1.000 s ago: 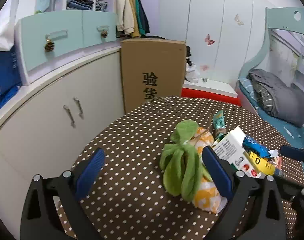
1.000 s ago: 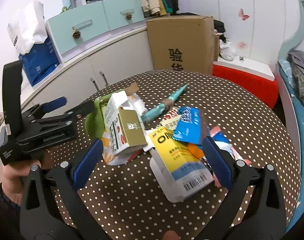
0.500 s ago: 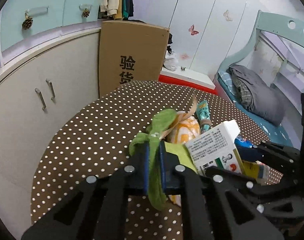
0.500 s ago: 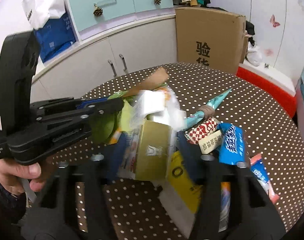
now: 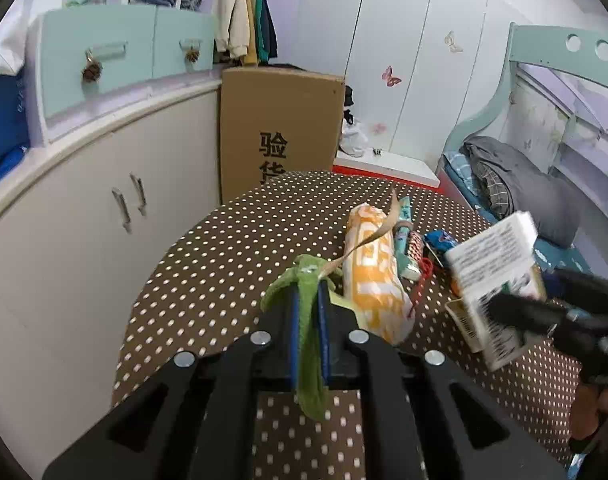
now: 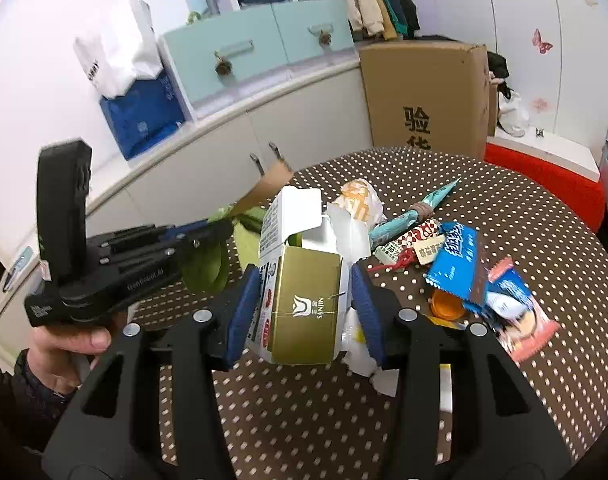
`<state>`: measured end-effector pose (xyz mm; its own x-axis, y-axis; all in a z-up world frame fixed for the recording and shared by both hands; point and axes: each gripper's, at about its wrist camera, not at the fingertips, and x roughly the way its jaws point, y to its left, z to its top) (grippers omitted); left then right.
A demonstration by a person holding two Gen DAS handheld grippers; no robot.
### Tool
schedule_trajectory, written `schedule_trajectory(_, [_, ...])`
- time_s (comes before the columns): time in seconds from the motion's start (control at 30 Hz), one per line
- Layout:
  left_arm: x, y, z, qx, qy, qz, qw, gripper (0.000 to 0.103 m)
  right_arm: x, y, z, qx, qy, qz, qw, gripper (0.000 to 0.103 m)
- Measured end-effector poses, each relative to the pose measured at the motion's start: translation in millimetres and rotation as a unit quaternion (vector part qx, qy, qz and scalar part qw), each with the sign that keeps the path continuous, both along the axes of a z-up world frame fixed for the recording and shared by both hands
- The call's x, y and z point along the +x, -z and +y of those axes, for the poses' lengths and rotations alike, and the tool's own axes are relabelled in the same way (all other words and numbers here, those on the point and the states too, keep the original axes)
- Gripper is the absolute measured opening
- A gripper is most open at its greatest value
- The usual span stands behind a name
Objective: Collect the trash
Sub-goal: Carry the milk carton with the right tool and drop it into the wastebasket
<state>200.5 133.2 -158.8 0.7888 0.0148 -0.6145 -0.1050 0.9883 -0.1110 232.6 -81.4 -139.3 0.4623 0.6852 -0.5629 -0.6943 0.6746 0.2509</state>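
Observation:
My left gripper (image 5: 307, 300) is shut on a green leafy husk (image 5: 309, 344), held above the dotted table (image 5: 232, 264). The husk (image 6: 208, 266) and left gripper (image 6: 208, 232) also show in the right wrist view. My right gripper (image 6: 305, 296) is shut on an open white and gold carton (image 6: 304, 300), lifted off the table; it shows in the left wrist view (image 5: 495, 276). An orange and white wrapper (image 5: 373, 276), a teal cone wrapper (image 6: 415, 216), a blue snack packet (image 6: 453, 264) and a pink packet (image 6: 519, 316) lie on the table.
A round brown table (image 6: 503, 208) with white dots holds the trash. A cardboard box (image 5: 280, 128) stands behind it beside white cabinets (image 5: 84, 208). A bed (image 5: 515, 184) is at the right. A red and white bench (image 6: 543, 168) is beyond the table.
Both grippers closed from open: the left onto the green husk, the right onto the carton. Both items have been lifted away from the trash pile.

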Motion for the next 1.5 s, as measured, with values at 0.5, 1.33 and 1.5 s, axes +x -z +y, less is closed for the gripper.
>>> schedule_trajectory(0.5, [-39.6, -48.9, -57.1, 0.011, 0.048, -0.044, 0.9978, 0.008, -28.8, -34.9, -77.2, 0.052, 0.051, -0.029, 0.997, 0.047])
schedule_trajectory(1.33, [26.6, -91.1, -299.8, -0.03, 0.289, -0.056, 0.9551, 0.008, -21.0, -14.0, -363.5, 0.083, 0.374, 0.019, 0.923, 0.047])
schedule_trajectory(1.5, [42.5, -72.8, -333.3, -0.033, 0.314, -0.032, 0.9484, 0.008, -0.8, 38.8, -404.2, 0.082, 0.42, 0.088, 0.899, 0.047])
